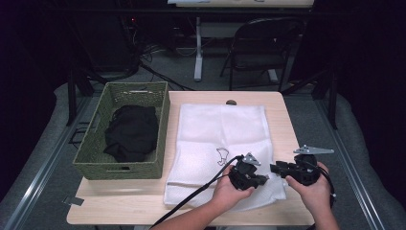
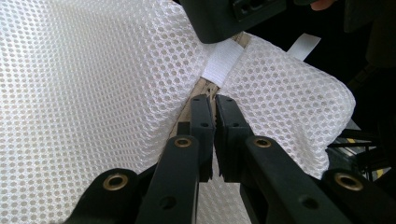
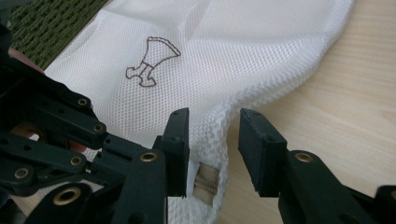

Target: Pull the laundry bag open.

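Both tongs meet at the lower right corner of the high view, over the near edge of the white mesh bag (image 1: pixel 220 143) lying flat on the table (image 1: pixel 287 124). In its own view, the left gripper (image 2: pixel 214 100) looks clenched on the bag's rim near the white fabric tab (image 2: pixel 223 60), though how much mesh it holds I cannot tell. The right gripper (image 3: pixel 214 128) is released, jaws straddling the thick hem. Risk, as I judge it: a thin pinch could slip free when lifted, or the right jaws could close on both layers and seal the opening. The basket (image 1: pixel 95 158) with dark clothes (image 1: pixel 130 132) waits at left.
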A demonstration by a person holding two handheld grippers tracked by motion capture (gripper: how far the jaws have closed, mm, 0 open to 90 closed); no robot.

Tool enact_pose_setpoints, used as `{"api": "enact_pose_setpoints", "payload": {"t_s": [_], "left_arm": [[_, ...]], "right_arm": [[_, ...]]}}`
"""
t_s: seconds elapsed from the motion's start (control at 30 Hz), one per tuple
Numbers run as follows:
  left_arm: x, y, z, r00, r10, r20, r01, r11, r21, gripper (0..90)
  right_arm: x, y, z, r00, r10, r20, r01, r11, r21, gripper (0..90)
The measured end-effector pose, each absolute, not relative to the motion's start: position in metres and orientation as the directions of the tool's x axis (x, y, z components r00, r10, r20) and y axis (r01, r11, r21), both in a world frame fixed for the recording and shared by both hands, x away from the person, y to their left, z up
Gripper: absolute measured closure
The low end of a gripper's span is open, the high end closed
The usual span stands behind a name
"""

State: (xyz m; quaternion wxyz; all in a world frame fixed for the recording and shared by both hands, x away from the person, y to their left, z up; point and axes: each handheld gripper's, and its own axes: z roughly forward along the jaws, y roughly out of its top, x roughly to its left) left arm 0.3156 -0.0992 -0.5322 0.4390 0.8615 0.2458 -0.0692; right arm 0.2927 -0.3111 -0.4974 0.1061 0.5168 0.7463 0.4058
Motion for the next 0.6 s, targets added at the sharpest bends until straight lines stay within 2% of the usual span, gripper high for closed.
{"api": "enact_pose_setpoints", "payload": {"t_s": [0.33, 0.6], "left_arm": [[0.315, -0.102, -0.533, 0.873, 0.361, -0.328, 0.477, -0.491, 0.729, 87.0], [0.314, -0.103, -0.534, 0.878, 0.364, -0.310, 0.464, -0.497, 0.733, 87.0]], "right_arm": [[0.283, -0.315, -0.505, -0.436, 0.849, 0.298, 0.720, 0.130, 0.682, 62.4], [0.279, -0.315, -0.510, -0.436, 0.841, 0.320, 0.733, 0.126, 0.668, 64.9]]}}
